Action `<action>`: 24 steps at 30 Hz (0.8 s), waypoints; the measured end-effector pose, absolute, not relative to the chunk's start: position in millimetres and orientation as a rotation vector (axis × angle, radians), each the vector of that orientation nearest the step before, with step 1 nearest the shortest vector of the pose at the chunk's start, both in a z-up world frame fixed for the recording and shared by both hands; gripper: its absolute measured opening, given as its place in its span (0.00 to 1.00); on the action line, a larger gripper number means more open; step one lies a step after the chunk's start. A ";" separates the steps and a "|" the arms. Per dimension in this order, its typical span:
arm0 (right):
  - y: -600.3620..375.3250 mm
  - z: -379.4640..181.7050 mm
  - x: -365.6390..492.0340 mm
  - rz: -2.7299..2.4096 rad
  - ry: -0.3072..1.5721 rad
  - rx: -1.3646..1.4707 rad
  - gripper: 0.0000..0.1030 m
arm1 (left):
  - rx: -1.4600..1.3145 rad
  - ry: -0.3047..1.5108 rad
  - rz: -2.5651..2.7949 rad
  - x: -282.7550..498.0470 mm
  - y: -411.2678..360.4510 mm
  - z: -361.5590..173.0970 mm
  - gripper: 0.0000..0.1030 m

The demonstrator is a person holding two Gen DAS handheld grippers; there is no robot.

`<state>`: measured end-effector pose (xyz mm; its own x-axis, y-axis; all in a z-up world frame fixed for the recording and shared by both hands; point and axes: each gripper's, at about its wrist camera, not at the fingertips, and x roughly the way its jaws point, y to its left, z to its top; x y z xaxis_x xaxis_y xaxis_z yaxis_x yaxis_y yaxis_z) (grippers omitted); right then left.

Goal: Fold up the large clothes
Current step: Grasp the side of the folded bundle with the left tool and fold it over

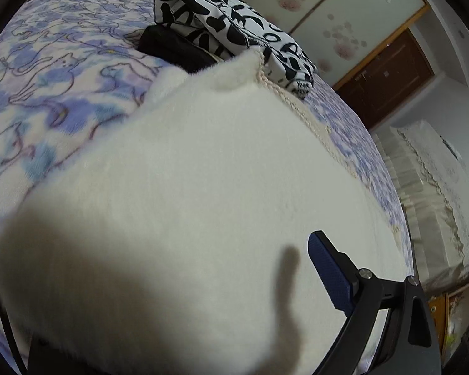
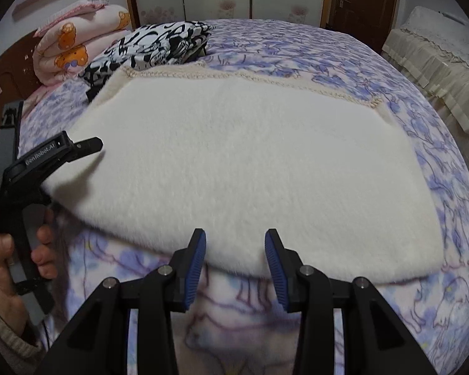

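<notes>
One white fleecy garment [image 2: 234, 168], folded into a broad slab with a crocheted cream edging [image 2: 250, 76] along its far side, lies on the bed [image 2: 422, 100], which is spread with a purple-and-white cat-print blanket. In the left wrist view the garment [image 1: 187, 187] fills most of the frame, and its near part is lost in shadow and blur.

Behind the garment's far left corner sits one black-and-white patterned cloth [image 2: 159, 47], bundled so its shape cannot be made out; the left view shows a dark item [image 1: 175, 50] partly tucked under it, too hidden to identify. Farther left of that bundle lies one rolled pink blanket with bears [image 2: 78, 43], cut off by the frame edge in the left view.

The right gripper [image 2: 236, 265] is poised at the garment's near edge, its jaws moderately apart with nothing pinched between them. The left gripper [image 2: 87, 145], held by a hand [image 2: 18, 256] at the garment's left edge, stands wide; only one blue-padded finger [image 1: 328, 275] shows in its own view, and its jaws hold nothing.
</notes>
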<state>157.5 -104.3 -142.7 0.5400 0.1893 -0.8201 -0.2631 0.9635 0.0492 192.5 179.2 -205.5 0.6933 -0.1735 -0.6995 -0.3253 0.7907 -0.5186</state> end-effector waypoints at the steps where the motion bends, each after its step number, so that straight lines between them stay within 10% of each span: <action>1: -102.8 -140.9 164.5 0.266 0.953 -0.084 0.38 | -0.666 0.813 0.111 192.8 179.4 -203.6 0.79; 5: -89.2 -138.9 196.9 0.264 0.910 -0.128 0.23 | -0.577 0.783 0.217 194.2 174.2 -190.1 0.29; 24: -149.8 -169.2 229.1 0.430 1.078 0.255 0.07 | -0.038 0.527 -0.047 185.2 -10.9 -54.4 0.21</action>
<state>229.1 -149.8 -169.2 0.4024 0.4576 -0.7929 -0.2135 0.8892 0.4047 185.2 -10.9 -54.4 0.8632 -0.0546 -0.5020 0.0353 0.9982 -0.0480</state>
